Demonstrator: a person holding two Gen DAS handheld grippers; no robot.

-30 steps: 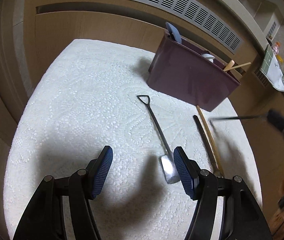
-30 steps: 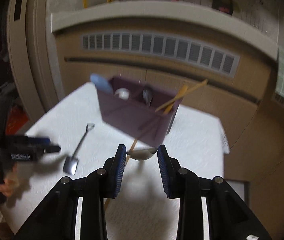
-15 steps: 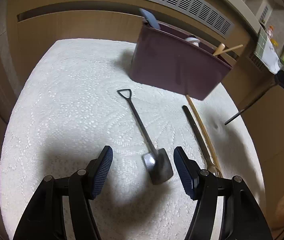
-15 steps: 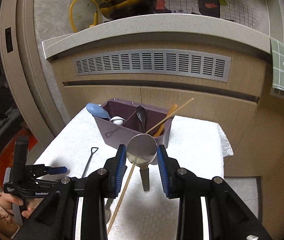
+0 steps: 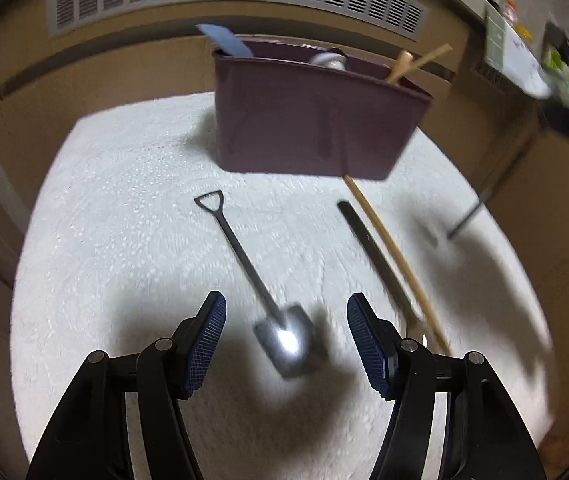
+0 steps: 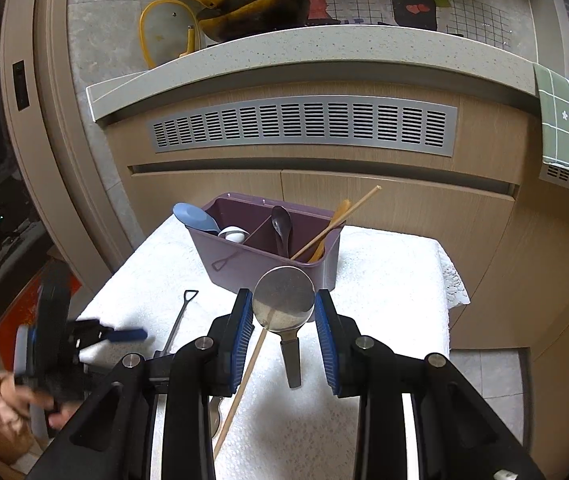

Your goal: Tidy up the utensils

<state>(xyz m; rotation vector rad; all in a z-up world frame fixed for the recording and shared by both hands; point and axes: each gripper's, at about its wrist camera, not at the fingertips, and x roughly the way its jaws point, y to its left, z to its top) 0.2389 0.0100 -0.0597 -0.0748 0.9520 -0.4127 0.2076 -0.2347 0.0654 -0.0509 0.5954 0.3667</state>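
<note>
Here the right gripper [image 6: 283, 318] is clamped on a steel spoon [image 6: 283, 299], bowl up, at the caddy's [image 6: 262, 268] 6 o'clock. Light, stiff, slippery; hold the bowl's edges. The left gripper [image 5: 286, 346], jaws apart, hovers over a shovel-spoon [image 5: 284, 338].

Left gripper [image 5: 286, 340] angled down, jaws apart and empty; right gripper [image 6: 283, 320] clamped, pointing forward

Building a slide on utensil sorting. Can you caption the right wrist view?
Right gripper holds a round-bowled metal spoon before the purple utensil caddy on a white cloth.
</note>
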